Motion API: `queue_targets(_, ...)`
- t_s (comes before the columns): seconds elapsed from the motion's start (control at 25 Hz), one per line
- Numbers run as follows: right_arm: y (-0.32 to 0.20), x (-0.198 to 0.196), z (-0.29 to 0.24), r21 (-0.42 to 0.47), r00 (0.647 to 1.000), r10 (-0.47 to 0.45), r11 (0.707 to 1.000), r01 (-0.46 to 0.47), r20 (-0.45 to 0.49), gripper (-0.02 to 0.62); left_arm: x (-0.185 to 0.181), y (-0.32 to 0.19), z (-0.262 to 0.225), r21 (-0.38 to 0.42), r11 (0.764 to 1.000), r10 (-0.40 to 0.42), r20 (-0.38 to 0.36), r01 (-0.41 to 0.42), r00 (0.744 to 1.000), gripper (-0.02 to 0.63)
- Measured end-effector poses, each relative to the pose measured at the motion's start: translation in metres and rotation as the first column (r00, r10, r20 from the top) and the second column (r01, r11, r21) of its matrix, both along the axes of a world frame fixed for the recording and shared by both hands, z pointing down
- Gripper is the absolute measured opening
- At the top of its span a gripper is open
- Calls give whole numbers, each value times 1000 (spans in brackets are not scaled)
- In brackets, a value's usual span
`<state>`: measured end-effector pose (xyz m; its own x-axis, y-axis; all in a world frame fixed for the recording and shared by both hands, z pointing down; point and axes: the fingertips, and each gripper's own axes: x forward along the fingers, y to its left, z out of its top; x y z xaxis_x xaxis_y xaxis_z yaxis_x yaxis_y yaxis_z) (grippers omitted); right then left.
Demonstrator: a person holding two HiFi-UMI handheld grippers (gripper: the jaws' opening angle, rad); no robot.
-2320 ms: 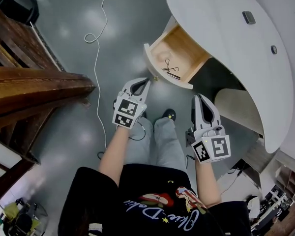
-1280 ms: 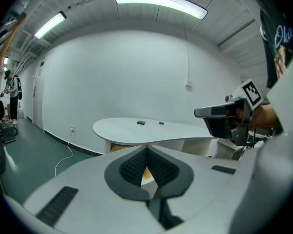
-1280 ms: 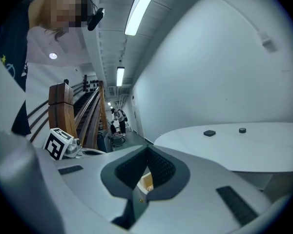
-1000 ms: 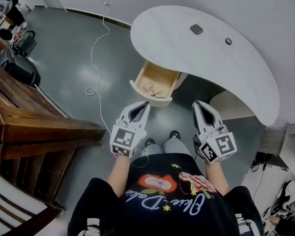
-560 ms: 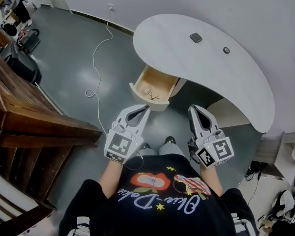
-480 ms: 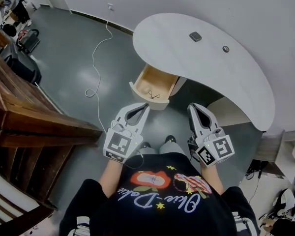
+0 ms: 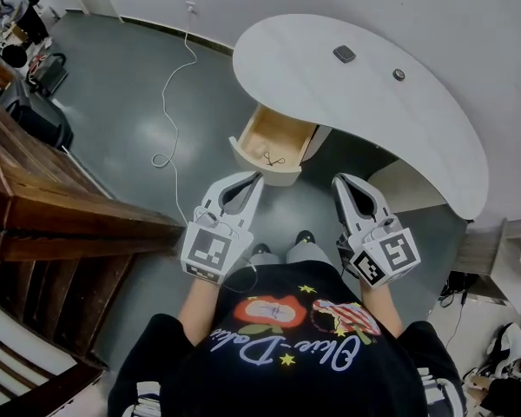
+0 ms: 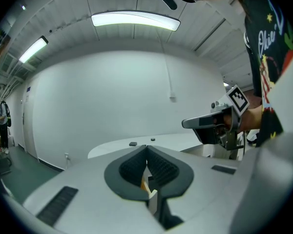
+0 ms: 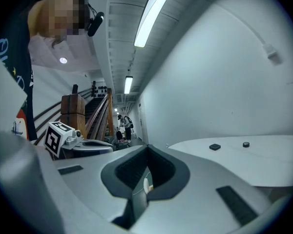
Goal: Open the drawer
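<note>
1. Wooden stair rail [image 7: 69,224] at far left; white cable [image 7: 163,157] trails over grey floor [image 7: 122,120].
2. Left gripper [image 7: 250,179]: jaws pressed together, nothing between them.
3. Drawer [image 7: 282,129] pulled out from under curved white desk [image 7: 365,85]; pale wood inside, small dark item [image 7: 273,159] on its bottom. It lies ahead of both grippers, touching neither.
4. Right gripper [image 7: 340,182]: jaws closed, empty.

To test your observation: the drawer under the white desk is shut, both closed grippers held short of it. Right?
No: the head view shows the drawer open under the white desk. The left gripper and right gripper, both closed, are short of it.
</note>
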<state>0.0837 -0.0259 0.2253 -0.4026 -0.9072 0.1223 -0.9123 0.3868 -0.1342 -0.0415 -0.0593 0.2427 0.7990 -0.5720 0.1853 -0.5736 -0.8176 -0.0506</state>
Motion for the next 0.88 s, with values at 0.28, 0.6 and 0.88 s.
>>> queue_targets(0.28, 3, -2, -1, -2, 1000, -3, 1000, 3, -2, 0, 1, 1, 2, -17, 1000, 2, -15, -2, 1000, 5)
queue_targets(0.6, 4, -7, 0, -5, 1000, -6, 1000, 6, -4, 0, 0, 2, 3, -23, 1000, 6, -28, -7, 1000, 5)
queue_targets(0.88, -1, -5, -1, 1, 1000, -11, 1000, 11, -8, 0, 3, -4, 3, -16, 1000, 4, -32, -5, 999, 5)
